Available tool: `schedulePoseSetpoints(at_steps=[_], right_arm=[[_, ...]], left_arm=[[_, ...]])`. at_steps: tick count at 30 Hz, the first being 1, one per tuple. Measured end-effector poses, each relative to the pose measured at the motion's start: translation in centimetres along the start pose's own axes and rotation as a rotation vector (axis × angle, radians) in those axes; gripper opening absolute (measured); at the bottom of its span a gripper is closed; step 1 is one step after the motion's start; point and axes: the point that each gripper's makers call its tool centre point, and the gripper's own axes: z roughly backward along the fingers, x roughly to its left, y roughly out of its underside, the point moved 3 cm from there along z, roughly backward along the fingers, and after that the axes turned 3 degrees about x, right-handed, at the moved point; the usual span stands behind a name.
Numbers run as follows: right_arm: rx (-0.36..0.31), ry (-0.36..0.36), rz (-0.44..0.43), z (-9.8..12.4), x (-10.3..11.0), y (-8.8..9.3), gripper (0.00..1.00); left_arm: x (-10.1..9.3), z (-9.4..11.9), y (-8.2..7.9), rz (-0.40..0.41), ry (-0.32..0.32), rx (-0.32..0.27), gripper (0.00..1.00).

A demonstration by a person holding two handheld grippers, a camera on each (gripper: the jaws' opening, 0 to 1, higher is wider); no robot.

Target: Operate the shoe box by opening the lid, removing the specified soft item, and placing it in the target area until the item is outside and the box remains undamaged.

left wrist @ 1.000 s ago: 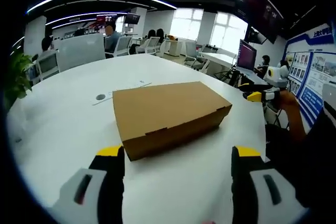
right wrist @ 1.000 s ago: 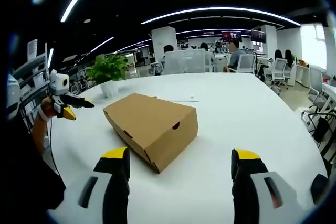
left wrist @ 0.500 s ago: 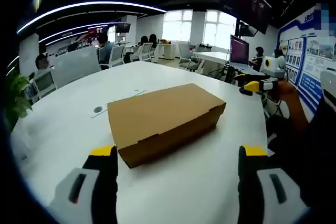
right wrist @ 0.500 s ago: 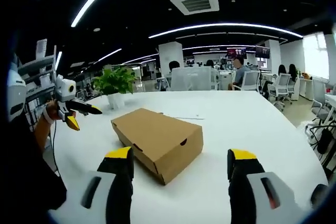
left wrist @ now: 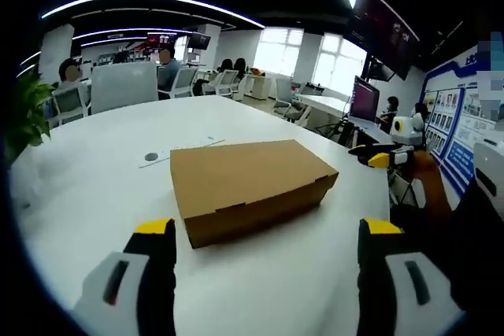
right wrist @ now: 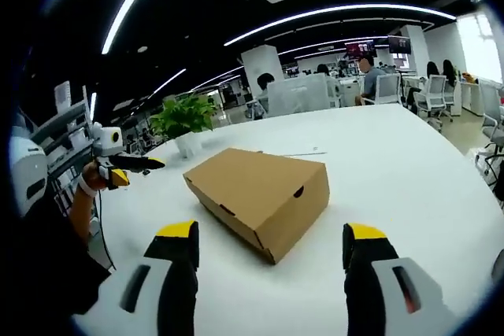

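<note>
Open-plan office, white table with a closed shoe box in the middle.
The cardboard box lies flat, lid shut, a potted plant beyond it near the table's edge. The left gripper hangs just short of the box with jaws apart, holding nothing; the right gripper does likewise from another side, jaws wide and empty.

Plain tan-brown shoe box, white table, green potted plant, yellow-tipped black claw
</note>
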Motion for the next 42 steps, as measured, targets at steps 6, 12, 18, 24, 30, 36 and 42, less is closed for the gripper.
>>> schedulePoseSetpoints(at_steps=[6,12,18,24,30,36,42], right_arm=[[0.022,0.029,0.039,-0.2,-0.9,-0.3,0.81],[0.055,0.049,0.051,-0.6,-1.6,0.0,0.81],[0.065,0.071,0.056,-0.8,-2.0,-0.2,0.8],[0.089,0.074,0.045,-1.1,-2.4,-0.4,0.82],[0.137,0.049,0.049,-2.2,-2.6,0.0,0.82],[0.139,0.035,0.043,-2.5,-2.8,-0.2,0.82],[0.123,-0.015,-0.007,-2.8,-2.9,-0.6,0.8]], left_arm=[[1.6,0.3,-0.7,-0.034,-0.049,0.01,0.99],[2.3,0.3,-1.3,0.0,-0.039,-0.01,0.99],[4.0,0.6,-1.0,-0.027,-0.119,0.059,0.99],[4.7,0.8,-2.0,-0.005,-0.098,0.048,0.93],[3.6,0.5,-3.1,0.04,0.079,-0.026,0.95],[4.5,-0.1,-3.0,0.006,0.05,0.041,0.97],[5.0,-1.1,-3.8,0.081,0.135,0.047,0.94]])
